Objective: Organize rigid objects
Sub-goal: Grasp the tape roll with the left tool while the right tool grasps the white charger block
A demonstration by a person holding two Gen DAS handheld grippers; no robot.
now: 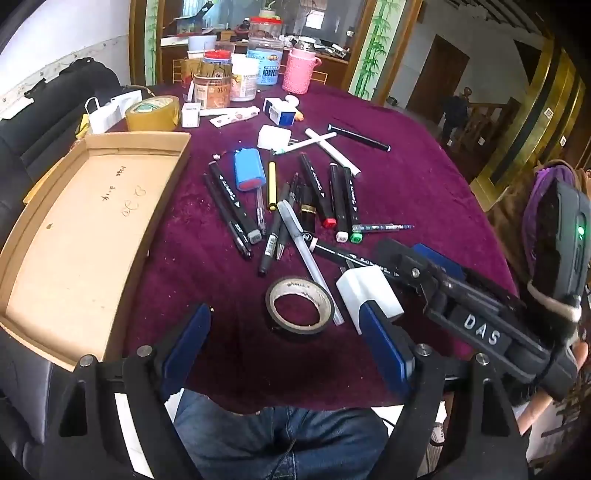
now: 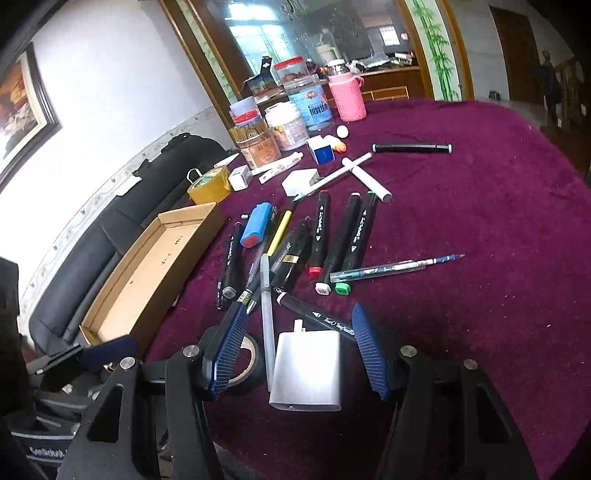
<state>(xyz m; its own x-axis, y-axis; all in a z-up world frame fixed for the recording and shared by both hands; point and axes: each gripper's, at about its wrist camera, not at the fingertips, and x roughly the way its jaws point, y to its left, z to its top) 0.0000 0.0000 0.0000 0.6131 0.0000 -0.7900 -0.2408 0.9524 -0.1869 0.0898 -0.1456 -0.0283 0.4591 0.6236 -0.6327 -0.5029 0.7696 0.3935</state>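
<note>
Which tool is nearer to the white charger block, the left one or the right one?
Right. The right tool is open with the white charger block lying between its fingers, not gripped. The left tool is open beside it, over the black tape roll.

Things around the messy counter

A dark purple velvet cloth (image 1: 424, 177) covers the counter. At the far edge stand a pink knitted bottle cover (image 1: 298, 72), a clear plastic jar with a red lid (image 1: 265, 40) and a white tub (image 1: 243, 79). Behind them is a big wood-framed mirror (image 2: 314, 33) with painted green bamboo (image 1: 375, 48). A black leather sofa (image 2: 110, 229) sits by the white wall, where a framed picture (image 2: 22, 103) hangs.
</note>
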